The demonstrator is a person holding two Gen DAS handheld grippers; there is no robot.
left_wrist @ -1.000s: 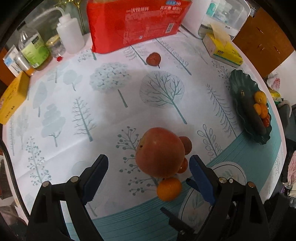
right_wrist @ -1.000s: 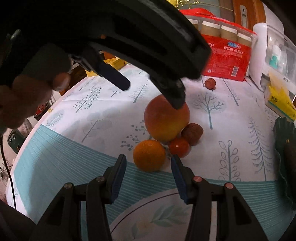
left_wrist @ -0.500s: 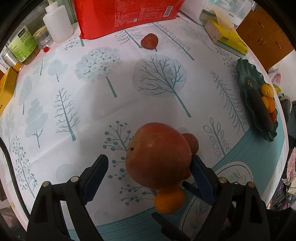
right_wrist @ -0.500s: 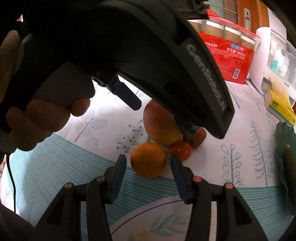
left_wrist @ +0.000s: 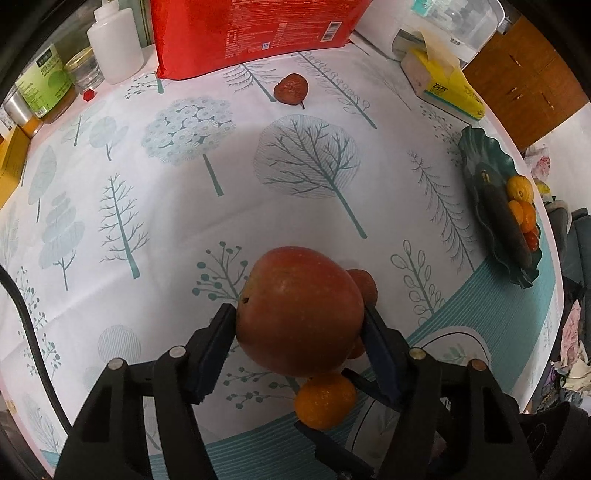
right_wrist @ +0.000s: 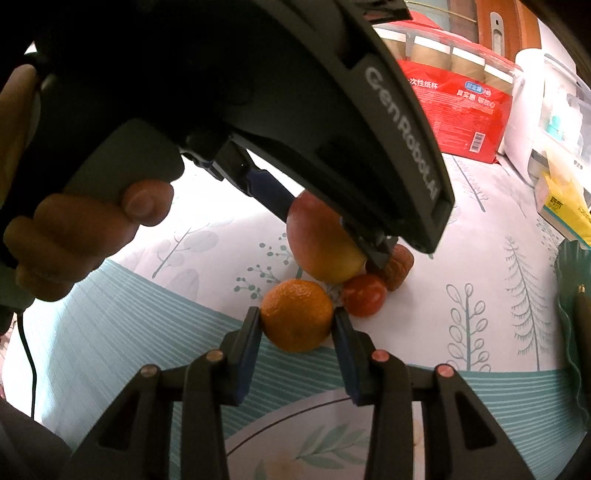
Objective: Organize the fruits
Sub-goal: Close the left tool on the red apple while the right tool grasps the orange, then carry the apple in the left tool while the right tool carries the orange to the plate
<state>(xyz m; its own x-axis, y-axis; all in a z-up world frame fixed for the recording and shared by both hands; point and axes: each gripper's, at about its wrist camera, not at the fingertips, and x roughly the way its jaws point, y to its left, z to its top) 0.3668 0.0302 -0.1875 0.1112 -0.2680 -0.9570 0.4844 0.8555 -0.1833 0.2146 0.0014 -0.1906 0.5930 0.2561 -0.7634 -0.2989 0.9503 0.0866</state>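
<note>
White tablecloth (left_wrist: 177,236) printed with teal trees covers the table, with a teal striped band along its near edge. Red package (left_wrist: 255,29) stands at the far edge, a white squeeze bottle (left_wrist: 114,44) to its left and a yellow tissue box (left_wrist: 443,79) far right. Dark green plate (left_wrist: 476,162) with a wavy rim sits at the right edge, holding several small orange fruits and a long dark item that cannot be identified.

Left gripper (left_wrist: 299,332) has both blue pads pressed against the sides of a large red apple (left_wrist: 299,310); the jaws are clamped on it. Seen from the right wrist camera, the apple (right_wrist: 321,240) shows a yellow underside; whether it touches the cloth cannot be told.

Right gripper (right_wrist: 297,332) has its pads touching either side of an orange (right_wrist: 297,314), which lies on the cloth at the edge of the striped band, just near of the apple; the jaws are closed on it.

Small red tomato (right_wrist: 364,301) lies just right of the orange, touching it or nearly so. Brown wrinkled fruit (right_wrist: 400,266) sits just beyond the tomato, beside the apple. Another wrinkled red-brown fruit (left_wrist: 291,88) lies alone, well apart, near the red package.
</note>
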